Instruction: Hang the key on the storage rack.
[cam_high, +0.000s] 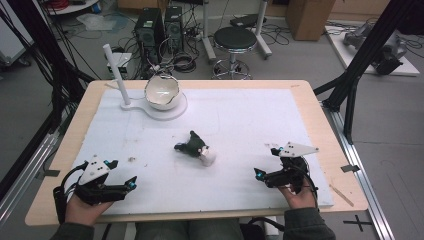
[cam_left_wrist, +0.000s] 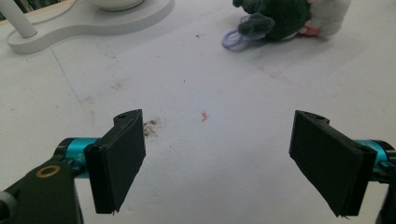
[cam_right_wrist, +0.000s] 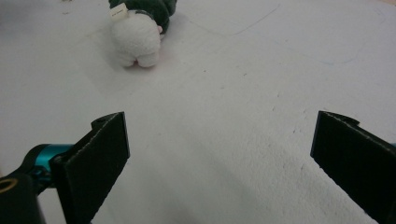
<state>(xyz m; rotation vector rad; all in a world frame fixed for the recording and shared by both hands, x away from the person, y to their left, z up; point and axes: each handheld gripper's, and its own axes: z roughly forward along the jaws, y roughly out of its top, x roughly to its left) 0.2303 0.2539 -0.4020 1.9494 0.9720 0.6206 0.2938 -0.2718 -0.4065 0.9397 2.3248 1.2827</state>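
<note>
The plush toy (cam_high: 195, 148) lay near the middle of the counter (cam_high: 60, 150), on the white sheet (cam_high: 240, 115) that covered most of it, and nothing touched it. It was dark green at one end and white at the other, with the white end turned toward the near right corner and the green end toward the far left, so its long axis ran on a diagonal. A small lilac loop (cam_left_wrist: 232, 39) lay against its green end in the left gripper view; what the loop was could not be made out for sure, perhaps a hanging cord.

Both claws rested low by the near edge, 1 at each side, each held in a hand. The left claw (cam_high: 121, 174) stood spread wide with nothing between its jaws, and the toy lay ahead of it and off to its right. The right claw (cam_high: 266, 161) was likewise spread and empty, with the toy ahead and to its left, white end nearest. Judging from the high view, the right claw was somewhat the nearer of the 2, though neither was close.

A white bowl (cam_high: 161, 92) sat on a white stand (cam_high: 131, 105) with an upright post (cam_high: 116, 73), toward the far left corner, well apart from the toy.
</note>
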